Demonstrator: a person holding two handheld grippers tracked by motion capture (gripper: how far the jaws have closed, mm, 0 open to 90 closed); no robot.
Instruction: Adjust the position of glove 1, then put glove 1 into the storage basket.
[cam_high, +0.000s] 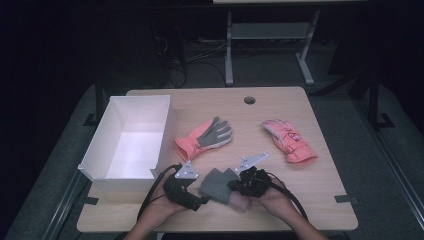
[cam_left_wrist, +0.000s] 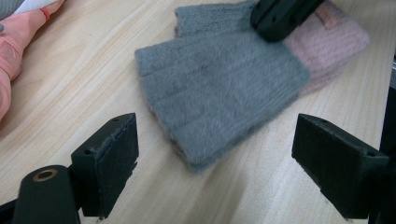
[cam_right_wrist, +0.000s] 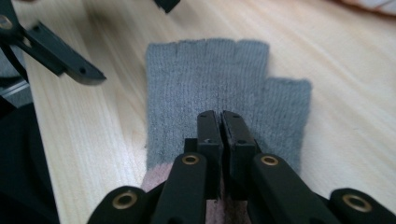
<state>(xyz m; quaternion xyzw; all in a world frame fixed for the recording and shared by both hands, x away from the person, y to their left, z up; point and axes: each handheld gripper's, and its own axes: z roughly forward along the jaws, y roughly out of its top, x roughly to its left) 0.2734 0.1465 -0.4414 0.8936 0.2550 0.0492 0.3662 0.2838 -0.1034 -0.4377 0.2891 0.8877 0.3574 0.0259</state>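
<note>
**Grey knitted glove lies between two hand-held tools near the front of the desk**

Grey glove (cam_high: 216, 184) rests flat on the wooden desk (cam_high: 280, 107), close to the person's edge, between the two hands. It is a fingerless knit glove, grey over the hand with a pink cuff (cam_left_wrist: 329, 44).

Its long axis runs from the pink cuff, under the right tool (cam_right_wrist: 220, 122), out to the short grey finger stubs that point away toward the left tool (cam_left_wrist: 212, 154). In the right gripper view the stubs lie straight ahead, thumb stub to the right.

The right tool's jaws are pressed nearly together and sit on the glove near the line where grey meets pink; they appear to pinch the knit there, though how much cloth is caught cannot be told.

The left tool stands wide open, holding nothing. The glove's grey end lies just ahead of it, between the lines of its jaws but not touching them. So the left tool is the nearer one to the free end.

Farther back lie two pink gloves, well apart, with a white box (cam_high: 131, 140) at the left.
</note>
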